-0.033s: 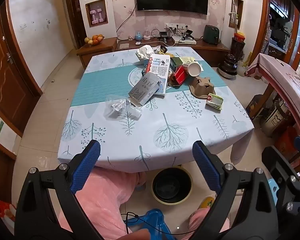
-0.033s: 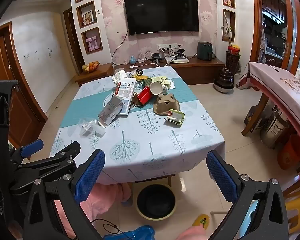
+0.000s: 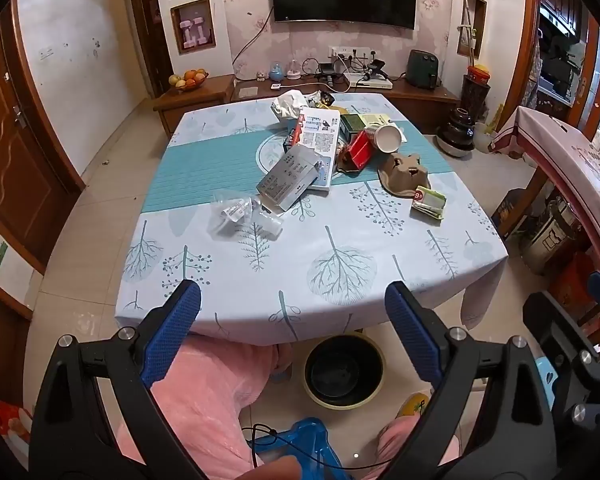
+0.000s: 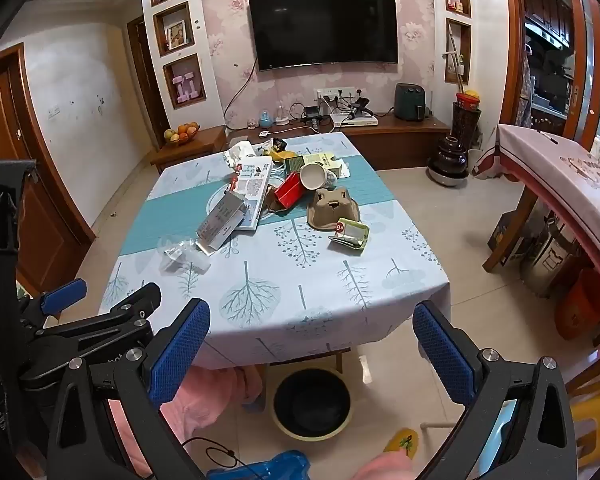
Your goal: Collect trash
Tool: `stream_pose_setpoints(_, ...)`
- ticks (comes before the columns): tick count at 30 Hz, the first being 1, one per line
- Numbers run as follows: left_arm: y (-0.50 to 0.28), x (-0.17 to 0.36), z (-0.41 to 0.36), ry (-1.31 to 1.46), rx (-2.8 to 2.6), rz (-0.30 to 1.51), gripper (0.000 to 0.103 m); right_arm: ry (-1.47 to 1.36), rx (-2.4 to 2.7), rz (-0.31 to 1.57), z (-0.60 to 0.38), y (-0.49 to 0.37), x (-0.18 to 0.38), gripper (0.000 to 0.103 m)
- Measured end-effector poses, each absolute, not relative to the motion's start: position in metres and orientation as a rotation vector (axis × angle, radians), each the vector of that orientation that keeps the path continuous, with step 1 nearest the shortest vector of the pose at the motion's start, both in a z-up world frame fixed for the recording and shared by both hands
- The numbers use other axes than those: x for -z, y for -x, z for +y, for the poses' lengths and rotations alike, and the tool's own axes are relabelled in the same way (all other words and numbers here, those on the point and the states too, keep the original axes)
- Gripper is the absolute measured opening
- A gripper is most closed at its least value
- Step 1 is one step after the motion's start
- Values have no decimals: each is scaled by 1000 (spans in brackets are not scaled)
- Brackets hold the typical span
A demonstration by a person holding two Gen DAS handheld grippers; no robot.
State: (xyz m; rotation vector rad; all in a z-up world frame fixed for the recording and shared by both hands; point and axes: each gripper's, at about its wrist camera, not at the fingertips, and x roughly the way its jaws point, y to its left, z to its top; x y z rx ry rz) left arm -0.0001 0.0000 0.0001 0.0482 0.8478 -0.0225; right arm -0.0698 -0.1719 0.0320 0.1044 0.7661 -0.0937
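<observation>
Trash lies on the tree-print table (image 3: 340, 264): a silver box (image 3: 290, 178), a clear plastic wrapper (image 3: 240, 216), a tipped paper cup (image 3: 386, 138), a red carton (image 3: 360, 152), a brown pulp cup carrier (image 3: 404, 174), a green packet (image 3: 428, 202) and crumpled tissue (image 3: 288, 104). Under the near edge of the table stands a black bin (image 3: 342, 368) with a pale rim. My left gripper (image 3: 292, 296) hangs open over that edge, holding nothing. My right gripper (image 4: 311, 314) is also open and empty, short of the table (image 4: 260, 292) and above the bin (image 4: 312, 400). The left gripper (image 4: 104, 298) shows beside it.
A person's pink-clad legs (image 3: 204, 392) and a blue stool (image 3: 300, 440) are below the grippers. A second table with a pink cloth (image 4: 560, 168) stands at the right, with an orange bucket (image 4: 584, 308) under it. A wooden TV console (image 4: 380, 132) runs behind the table.
</observation>
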Motion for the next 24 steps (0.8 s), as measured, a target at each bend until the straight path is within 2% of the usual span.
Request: stream_pose_setpoints(24, 0, -1, 8, -20, 8, 865, 92, -99, 92, 764, -165, 68, -31, 103)
